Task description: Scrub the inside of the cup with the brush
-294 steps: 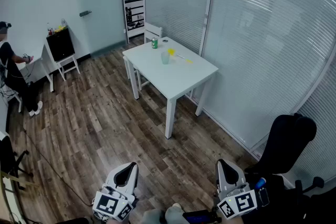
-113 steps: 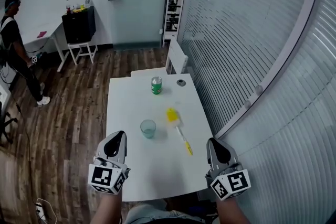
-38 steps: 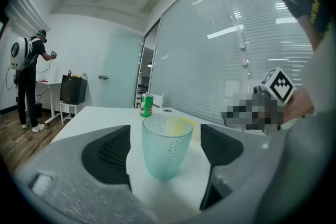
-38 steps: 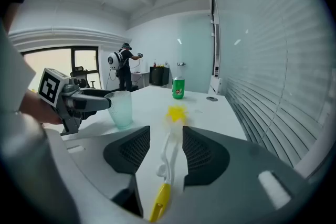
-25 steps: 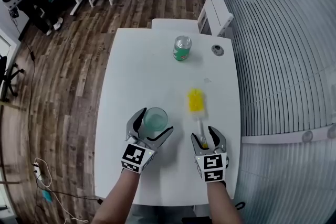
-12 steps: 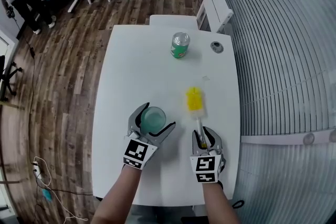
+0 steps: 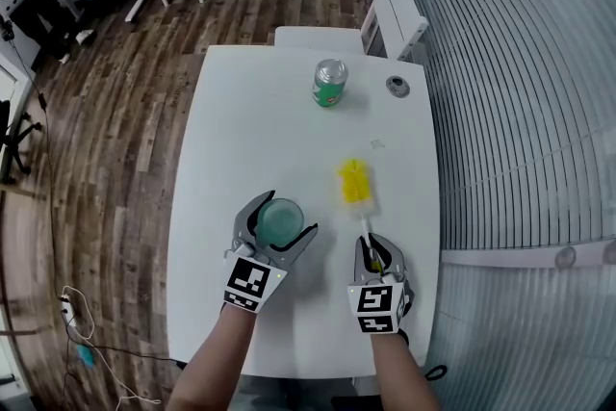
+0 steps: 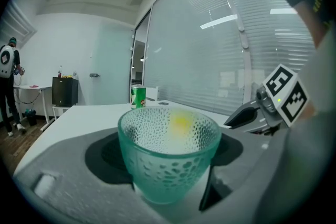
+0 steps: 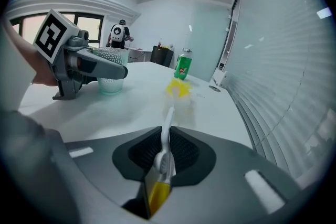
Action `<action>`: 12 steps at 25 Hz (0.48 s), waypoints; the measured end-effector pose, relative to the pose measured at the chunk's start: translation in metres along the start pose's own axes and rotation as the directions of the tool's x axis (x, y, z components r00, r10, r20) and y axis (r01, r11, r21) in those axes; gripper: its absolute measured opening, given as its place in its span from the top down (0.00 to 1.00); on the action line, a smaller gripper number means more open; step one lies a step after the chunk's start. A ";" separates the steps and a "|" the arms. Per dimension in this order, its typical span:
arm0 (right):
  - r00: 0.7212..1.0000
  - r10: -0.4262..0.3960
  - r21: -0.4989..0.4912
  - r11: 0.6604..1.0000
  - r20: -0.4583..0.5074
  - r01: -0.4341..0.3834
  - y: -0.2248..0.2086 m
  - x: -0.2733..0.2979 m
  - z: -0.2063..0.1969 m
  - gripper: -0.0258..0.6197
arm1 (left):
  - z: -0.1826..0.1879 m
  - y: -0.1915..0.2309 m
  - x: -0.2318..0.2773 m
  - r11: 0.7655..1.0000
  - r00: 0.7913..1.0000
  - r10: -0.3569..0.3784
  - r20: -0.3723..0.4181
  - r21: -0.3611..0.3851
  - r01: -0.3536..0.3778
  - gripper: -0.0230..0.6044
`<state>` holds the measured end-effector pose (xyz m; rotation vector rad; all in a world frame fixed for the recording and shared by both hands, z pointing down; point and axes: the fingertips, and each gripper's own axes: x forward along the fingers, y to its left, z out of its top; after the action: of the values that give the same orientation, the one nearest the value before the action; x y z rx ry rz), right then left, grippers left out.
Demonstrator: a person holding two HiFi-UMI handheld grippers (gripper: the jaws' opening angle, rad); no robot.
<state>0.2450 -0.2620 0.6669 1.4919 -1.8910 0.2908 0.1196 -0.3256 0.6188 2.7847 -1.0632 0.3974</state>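
On the white table (image 7: 241, 120), the green dimpled cup (image 7: 279, 218) stands upright a little toward 8 o'clock from the middle. The left gripper (image 7: 281, 226) is closing around it, jaws wide on either side and pads not yet pressing its wall. The right gripper (image 7: 374, 253), at 4 o'clock from the cup, is closing and already pinches the thin handle of the brush (image 7: 354, 188), which lies flat with its yellow head at 2 o'clock from the cup; a green can (image 7: 329, 82) stands well apart at 12 o'clock.
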 end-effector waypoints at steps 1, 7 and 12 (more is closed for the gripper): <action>1.000 0.002 0.004 1.000 0.003 -0.002 0.000 -0.001 0.001 0.88 | 0.000 0.000 -0.001 1.000 1.000 -0.001 -0.005 0.005 0.001 0.31; 0.998 0.042 0.059 0.997 0.040 -0.045 -0.001 -0.009 0.004 0.88 | 0.003 -0.002 -0.008 0.999 1.000 -0.012 -0.022 0.039 0.013 0.31; 0.993 0.091 0.076 0.992 0.071 -0.096 0.000 -0.022 0.011 0.88 | 0.006 -0.004 -0.016 0.998 0.999 -0.020 -0.036 0.057 0.022 0.31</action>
<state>0.2426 -0.2517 0.6448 1.4835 -2.0276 0.3668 0.1124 -0.3138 0.6083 2.8247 -1.0296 0.4801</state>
